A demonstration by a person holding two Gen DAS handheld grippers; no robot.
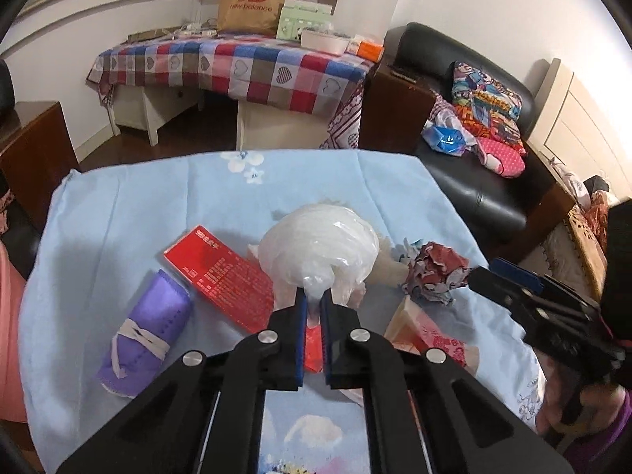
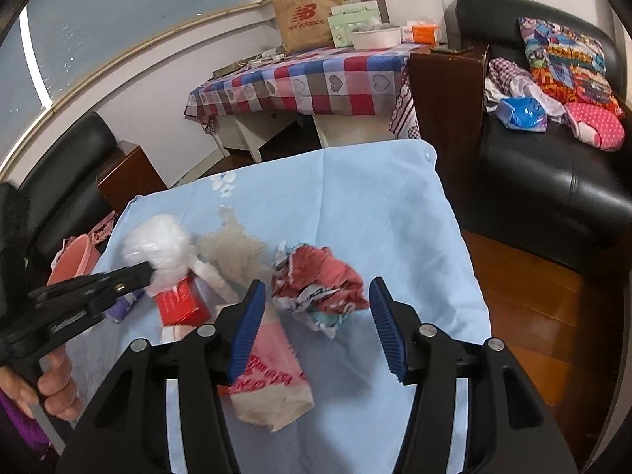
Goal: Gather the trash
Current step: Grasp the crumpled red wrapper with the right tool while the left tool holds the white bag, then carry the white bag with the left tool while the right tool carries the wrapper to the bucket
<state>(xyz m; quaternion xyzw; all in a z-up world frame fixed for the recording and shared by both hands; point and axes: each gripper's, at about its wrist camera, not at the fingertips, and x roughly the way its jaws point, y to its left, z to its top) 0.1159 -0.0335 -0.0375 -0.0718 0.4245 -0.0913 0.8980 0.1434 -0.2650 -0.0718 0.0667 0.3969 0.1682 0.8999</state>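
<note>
Now gripping trash over the pale blue tablecloth (image 1: 138, 205).
Left gripper (image 1: 314, 302) is pinching the white crumpled plastic bag (image 1: 320, 245); right gripper (image 2: 316, 316) is gaping wide around the red-and-white crumpled paper wad (image 2: 320, 288).

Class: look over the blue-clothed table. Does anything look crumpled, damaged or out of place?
Yes. A crumpled paper wad lies between the open right tool jaws, and the left tool pinches a bunched white plastic bag.
</note>
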